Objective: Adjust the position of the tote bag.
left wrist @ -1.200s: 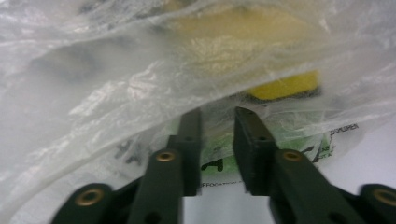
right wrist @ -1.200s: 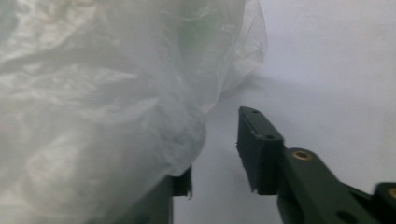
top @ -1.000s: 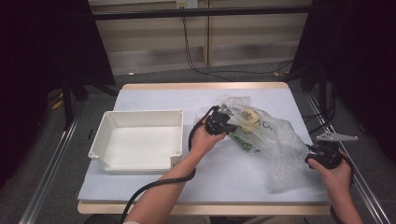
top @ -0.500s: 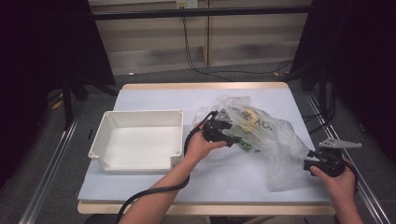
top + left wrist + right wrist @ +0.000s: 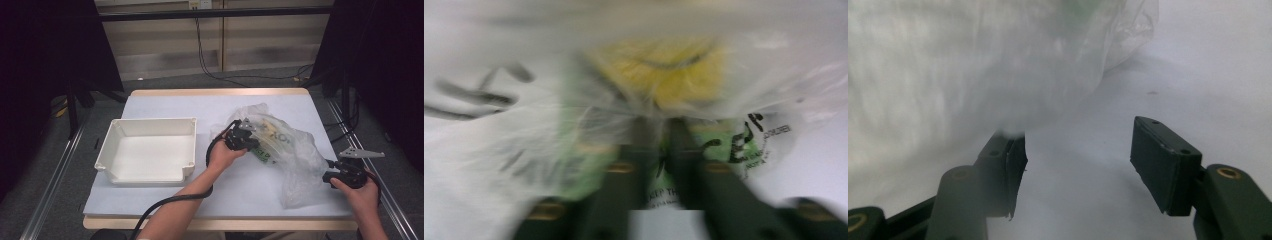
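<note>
Your left gripper is clenched on the crinkled clear plastic bag while your right gripper, jaws just opening, stands released beside it: regrip the bag's edge next.

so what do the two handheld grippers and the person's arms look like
Both are black two-jaw tools. The left gripper trails a black cable along the bare forearm off the table's near edge. The right gripper carries a grey three-cornered plate on top; its flat rectangular pads are dark, with brass-coloured pivots behind. No sleeves show.

Left gripper jaws pinched shut — right gripper jaws apart, opening.
</note>
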